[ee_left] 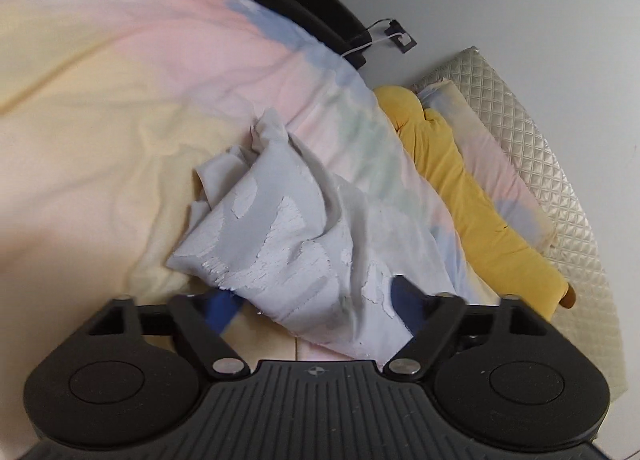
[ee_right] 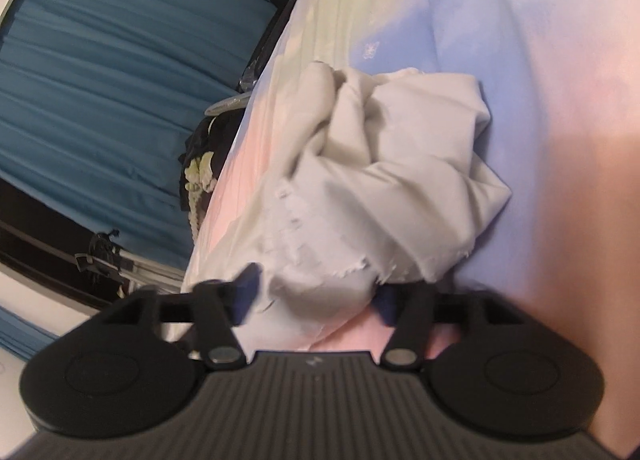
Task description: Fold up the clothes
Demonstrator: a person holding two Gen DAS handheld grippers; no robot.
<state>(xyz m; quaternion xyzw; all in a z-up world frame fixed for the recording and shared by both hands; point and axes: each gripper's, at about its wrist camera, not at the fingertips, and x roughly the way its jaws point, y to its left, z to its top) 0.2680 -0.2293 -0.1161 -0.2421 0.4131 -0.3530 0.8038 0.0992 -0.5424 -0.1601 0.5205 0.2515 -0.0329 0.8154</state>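
The grey garment [ee_left: 288,227] lies crumpled in a heap on the bed [ee_left: 100,99], with both claws right at its near edge. In the left wrist view the left claw [ee_left: 316,300] stands wide open, its blue pads either side of the near hem, and the cloth lies between them without being pinched. The right claw [ee_right: 316,296] is likewise spread wide, its fingers flanking the near bulge of the same garment [ee_right: 380,179], gripping nothing that I can see.

The step in hand looks like spreading the heap flat before any fold. To do it well, each claw should take a single layer at a true edge or corner, not a bunched handful, then draw the two apart so the cloth opens out smooth.

The garment is soft, thin knit, pale grey, with a cracked, flaking white print across its front and deep folds. The bedsheet is smooth pastel cotton, pink, yellow and blue, lightly wrinkled. At the far right lie a long yellow cushion [ee_left: 480,211] and a quilted, diamond-stitched pad [ee_left: 560,147]. Blue pleated curtains [ee_right: 100,99] hang at the left.
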